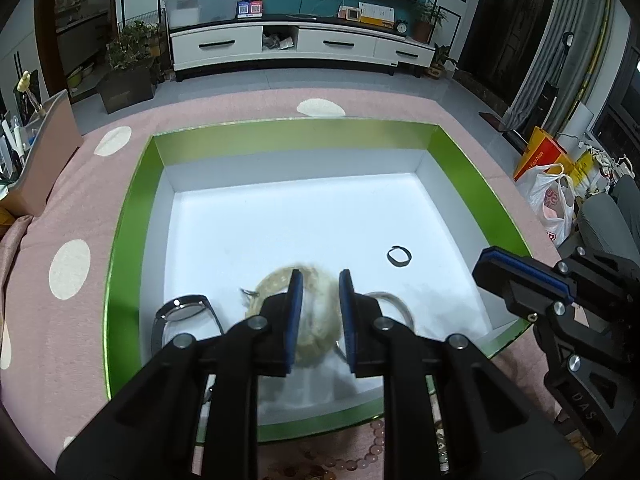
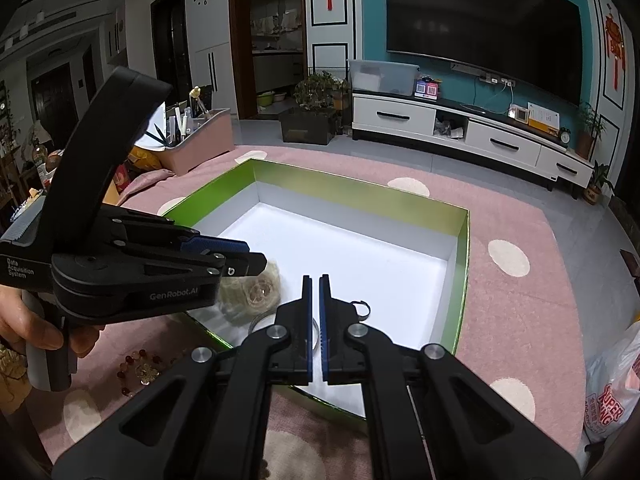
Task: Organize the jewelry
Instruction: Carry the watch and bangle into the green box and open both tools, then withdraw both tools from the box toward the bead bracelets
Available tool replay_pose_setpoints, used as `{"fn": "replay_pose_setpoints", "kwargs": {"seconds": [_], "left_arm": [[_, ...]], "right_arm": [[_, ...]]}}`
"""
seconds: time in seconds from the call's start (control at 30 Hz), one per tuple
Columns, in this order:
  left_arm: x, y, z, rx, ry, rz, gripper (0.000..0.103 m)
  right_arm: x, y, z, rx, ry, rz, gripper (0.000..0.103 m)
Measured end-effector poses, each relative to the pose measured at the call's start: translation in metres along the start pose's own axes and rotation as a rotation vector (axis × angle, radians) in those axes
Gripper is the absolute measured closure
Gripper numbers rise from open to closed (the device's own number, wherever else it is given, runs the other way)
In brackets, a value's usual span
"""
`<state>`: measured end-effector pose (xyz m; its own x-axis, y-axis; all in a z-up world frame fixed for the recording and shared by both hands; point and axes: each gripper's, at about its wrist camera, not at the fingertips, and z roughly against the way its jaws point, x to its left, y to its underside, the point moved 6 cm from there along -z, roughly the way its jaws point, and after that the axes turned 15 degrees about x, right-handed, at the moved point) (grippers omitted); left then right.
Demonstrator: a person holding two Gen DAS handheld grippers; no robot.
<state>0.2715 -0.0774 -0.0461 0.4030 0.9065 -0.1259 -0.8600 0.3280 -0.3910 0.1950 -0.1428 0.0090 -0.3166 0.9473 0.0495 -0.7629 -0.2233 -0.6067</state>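
Observation:
A green-rimmed box [image 1: 132, 216] with a white floor lies on the pink dotted rug. In the left wrist view my left gripper [image 1: 320, 280] is open just above a pale beaded coil [image 1: 276, 280], which looks blurred. A watch [image 1: 186, 310] lies left of it, a silver bangle [image 1: 394, 304] right of it, and a small dark ring [image 1: 399, 257] further right. My right gripper [image 2: 316, 280] has its jaws nearly closed and empty, over the box [image 2: 462, 264] near the ring [image 2: 362, 308]. The left gripper [image 2: 244, 258] hangs over the coil [image 2: 256, 294].
A red and pink bead bracelet [image 2: 140, 368] lies on the rug outside the box's near edge; beads also show in the left wrist view [image 1: 360, 460]. A pink storage bin [image 2: 204, 140], a white plastic bag [image 1: 550, 204] and a TV cabinet [image 1: 300, 46] stand around the rug.

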Motion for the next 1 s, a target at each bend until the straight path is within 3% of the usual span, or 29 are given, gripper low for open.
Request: {"fn": "replay_pose_setpoints", "kwargs": {"seconds": [0.13,0.2,0.33,0.5,0.7,1.0], "left_arm": [[-0.004,-0.001,0.007,-0.019,-0.011,-0.015,0.076],[-0.005,0.000,0.010,-0.030,-0.017,-0.021,0.061],[-0.007,0.002,0.016,-0.042,-0.032,-0.029,0.055],[-0.008,0.006,0.027,-0.060,-0.049,-0.027,0.036],[-0.013,0.017,0.043,-0.084,-0.077,-0.027,0.017],[-0.025,0.041,0.071,-0.137,-0.120,-0.035,0.004]], "right_arm": [[-0.002,0.001,-0.001,0.007,-0.008,-0.015,0.101],[-0.003,0.001,0.000,0.006,-0.009,-0.025,0.100],[-0.008,0.003,0.005,0.000,-0.006,-0.048,0.091],[-0.010,0.008,0.016,-0.016,-0.011,-0.069,0.091],[-0.009,0.019,0.035,-0.037,-0.022,-0.091,0.069],[0.000,0.040,0.063,-0.068,-0.031,-0.123,0.047]]}}
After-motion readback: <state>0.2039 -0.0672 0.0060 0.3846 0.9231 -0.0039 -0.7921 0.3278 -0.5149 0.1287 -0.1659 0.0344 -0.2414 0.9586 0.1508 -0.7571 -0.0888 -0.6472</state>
